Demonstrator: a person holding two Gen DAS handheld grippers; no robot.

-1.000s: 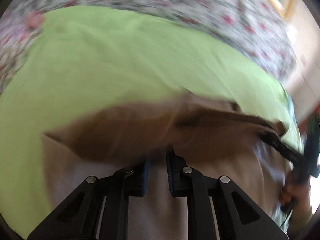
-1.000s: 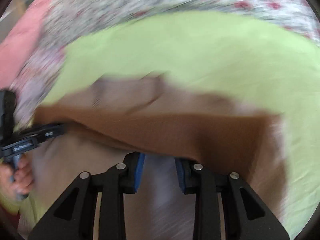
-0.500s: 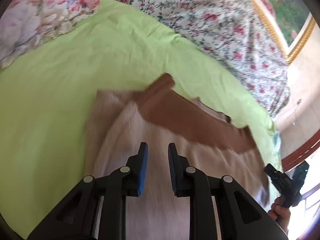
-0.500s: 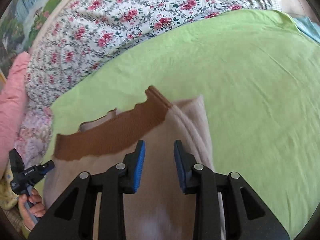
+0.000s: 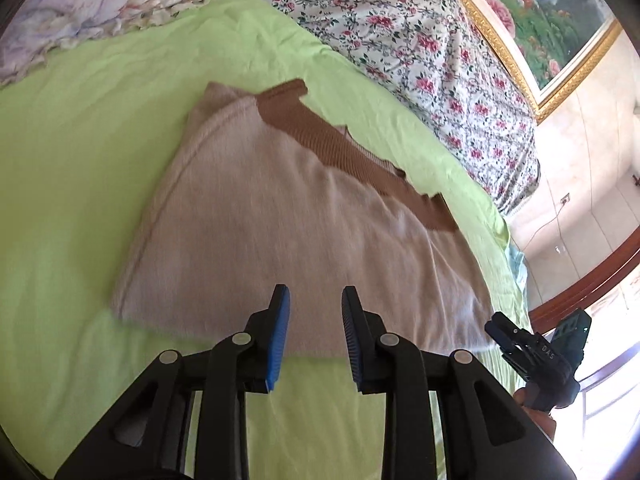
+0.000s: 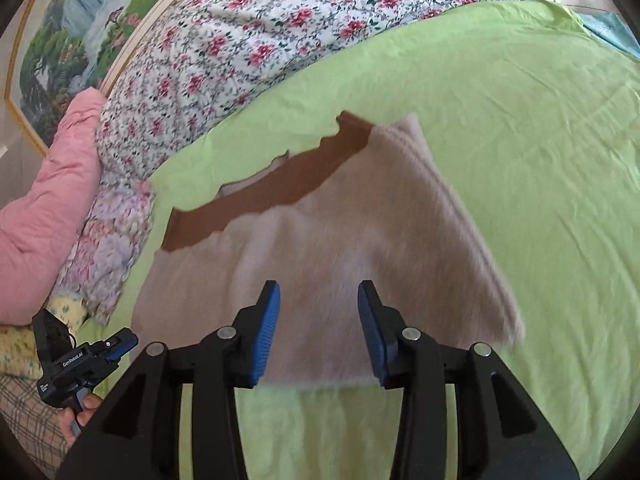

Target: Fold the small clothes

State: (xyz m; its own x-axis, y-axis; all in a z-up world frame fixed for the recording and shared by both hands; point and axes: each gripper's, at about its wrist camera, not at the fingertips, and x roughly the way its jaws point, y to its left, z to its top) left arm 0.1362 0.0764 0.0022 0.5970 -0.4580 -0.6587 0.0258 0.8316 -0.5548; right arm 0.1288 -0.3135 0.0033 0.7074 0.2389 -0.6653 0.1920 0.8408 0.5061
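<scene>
A beige knit garment (image 5: 288, 232) with a brown ribbed band (image 5: 344, 148) along its far edge lies folded flat on the green sheet (image 5: 72, 168). It also shows in the right wrist view (image 6: 340, 248), with the brown band (image 6: 280, 188) at the far side. My left gripper (image 5: 314, 308) is open and empty, just above the garment's near edge. My right gripper (image 6: 318, 304) is open and empty, above the near edge too. Each gripper shows in the other's view: the right one (image 5: 536, 352) and the left one (image 6: 80, 360).
A floral quilt (image 5: 420, 48) lies behind the green sheet (image 6: 520, 120). A pink blanket (image 6: 44, 184) and a pale floral pillow (image 6: 112, 240) lie at the left of the right wrist view. A framed painting (image 5: 540, 12) hangs on the wall behind.
Both grippers let go of the garment and pulled back toward me. The garment, held up and moving a second ago, now lies folded flat on the sheet. Both jaws have opened wider.
</scene>
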